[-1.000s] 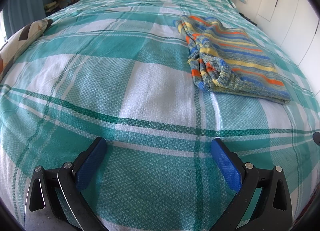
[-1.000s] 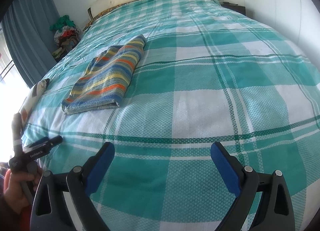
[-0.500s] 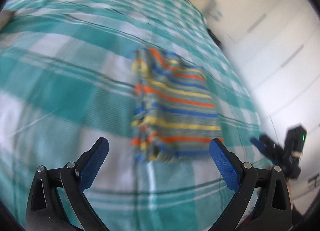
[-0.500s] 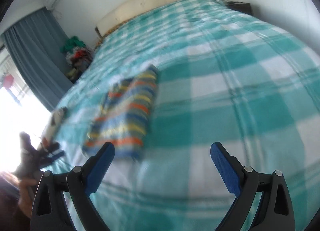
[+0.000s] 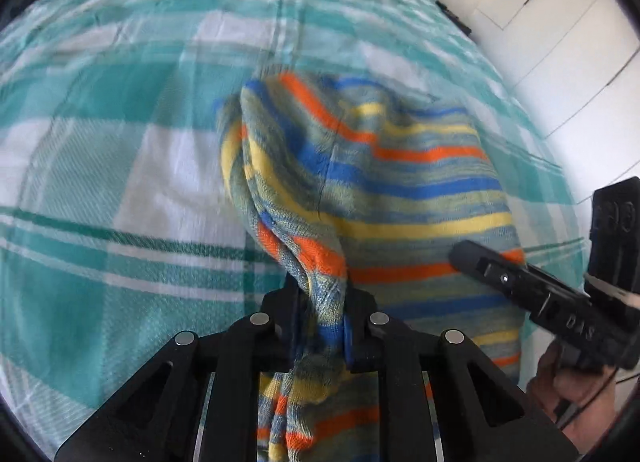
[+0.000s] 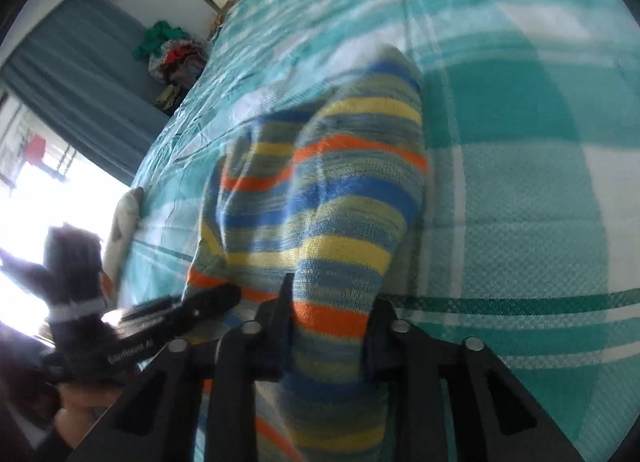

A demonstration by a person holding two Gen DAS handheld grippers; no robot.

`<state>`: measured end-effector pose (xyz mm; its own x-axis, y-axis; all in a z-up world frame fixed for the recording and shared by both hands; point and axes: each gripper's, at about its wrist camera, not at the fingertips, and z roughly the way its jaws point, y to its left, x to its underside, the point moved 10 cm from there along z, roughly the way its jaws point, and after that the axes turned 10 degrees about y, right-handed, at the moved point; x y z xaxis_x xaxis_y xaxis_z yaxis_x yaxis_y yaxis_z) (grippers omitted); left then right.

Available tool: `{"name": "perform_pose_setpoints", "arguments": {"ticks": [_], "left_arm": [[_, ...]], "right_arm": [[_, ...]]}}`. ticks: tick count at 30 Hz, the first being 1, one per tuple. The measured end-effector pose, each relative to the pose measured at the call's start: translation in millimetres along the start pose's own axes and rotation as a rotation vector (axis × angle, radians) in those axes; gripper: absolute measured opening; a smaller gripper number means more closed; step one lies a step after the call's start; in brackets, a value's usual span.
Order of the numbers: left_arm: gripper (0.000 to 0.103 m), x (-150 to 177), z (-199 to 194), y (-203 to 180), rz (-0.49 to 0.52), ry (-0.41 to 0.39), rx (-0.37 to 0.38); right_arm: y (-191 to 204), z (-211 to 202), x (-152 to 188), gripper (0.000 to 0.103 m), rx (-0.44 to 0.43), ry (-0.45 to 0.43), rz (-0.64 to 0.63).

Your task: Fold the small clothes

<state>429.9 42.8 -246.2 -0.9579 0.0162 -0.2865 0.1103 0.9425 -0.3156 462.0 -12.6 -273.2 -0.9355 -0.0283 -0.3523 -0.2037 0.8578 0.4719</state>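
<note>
step: picking up to fold | left gripper [image 5: 320,322] jaws pinch striped cloth [image 5: 380,182] | right gripper [image 6: 328,326] jaws pinch its other near corner | cloth: near end up, far end on bed [image 5: 100,142] | next: lift together, carry near edge over far edge

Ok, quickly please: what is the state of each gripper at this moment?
Left gripper: closed, holding a bunched edge of the striped garment.
Right gripper: closed on the same striped garment, a wider fold between its fingers.
</note>
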Motion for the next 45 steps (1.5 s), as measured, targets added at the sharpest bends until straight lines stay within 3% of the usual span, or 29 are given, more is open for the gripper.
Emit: {"name": "perform_pose_setpoints", "arguments": {"ticks": [2, 6, 10, 12, 14, 15, 16, 17, 18, 20, 22, 24, 27, 32, 37, 45], "left_arm": [[0.015, -6.6, -26.7, -12.3, 0.052, -0.072, -0.019], [0.015, -24.1, -75.8, -30.2, 0.088, -0.175, 0.013], [0.015, -41.0, -103.8, -34.6, 0.099, -0.234, 0.045], [0.017, -41.2, -98.7, -35.6, 0.097, -0.234, 0.052], [0.038, -37.2, -70.6, -29.5, 0.068, -0.184, 0.031], [0.063, -29.1, -48.4, -21.7, 0.061, -0.128, -0.007], [0.067, -17.4, -27.4, -9.6, 0.056, -0.073, -0.077], [0.065, -6.3, -16.7, 1.2, 0.056, -0.044, -0.142], [0.065, 6.4, -14.0, 11.3, 0.066, -0.04, -0.206], [0.071, 25.2, -25.0, 18.4, 0.085, -0.079, -0.262], [0.092, 43.6, -47.9, 20.0, 0.076, -0.13, -0.339], [0.1, 57.4, -75.8, 15.3, 0.072, -0.199, -0.407], [0.1, 79.5, -108.5, 1.2, 0.096, -0.231, -0.527], [0.1, 107.6, -146.1, -14.0, 0.091, -0.273, -0.6], [0.1, 139.3, -164.1, -25.3, 0.022, -0.223, -0.511], [0.1, 176.3, -185.5, -43.0, 0.0, -0.212, -0.486]], "right_arm": [[16.5, -20.7, -4.9, 0.023, 0.02, -0.056, -0.052], [41.5, -65.3, -23.7, 0.023, 0.017, -0.173, -0.112], [54.2, -98.0, -39.1, 0.023, -0.005, -0.234, -0.126], [56.5, -101.6, -43.3, 0.023, 0.006, -0.241, -0.138], [44.5, -91.9, -37.1, 0.029, 0.012, -0.207, -0.114], [30.2, -79.3, -30.7, 0.041, 0.034, -0.155, -0.082], [14.7, -71.1, -23.5, 0.063, 0.081, -0.113, -0.052], [-3.0, -66.3, -11.7, 0.07, 0.152, -0.084, -0.026], [-14.5, -66.3, -0.7, 0.072, 0.208, -0.079, -0.018], [-22.9, -76.7, 21.9, 0.075, 0.275, -0.085, -0.044], [-20.8, -91.1, 41.5, 0.087, 0.327, -0.095, -0.069], [-9.1, -110.1, 60.4, 0.092, 0.376, -0.113, -0.106], [5.5, -136.2, 83.7, 0.097, 0.446, -0.137, -0.149], [26.4, -174.3, 114.8, 0.099, 0.481, -0.164, -0.161], [44.6, -191.9, 140.9, 0.099, 0.491, -0.149, -0.166], [62.9, -210.6, 183.6, 0.099, 0.471, -0.079, -0.183]]}}
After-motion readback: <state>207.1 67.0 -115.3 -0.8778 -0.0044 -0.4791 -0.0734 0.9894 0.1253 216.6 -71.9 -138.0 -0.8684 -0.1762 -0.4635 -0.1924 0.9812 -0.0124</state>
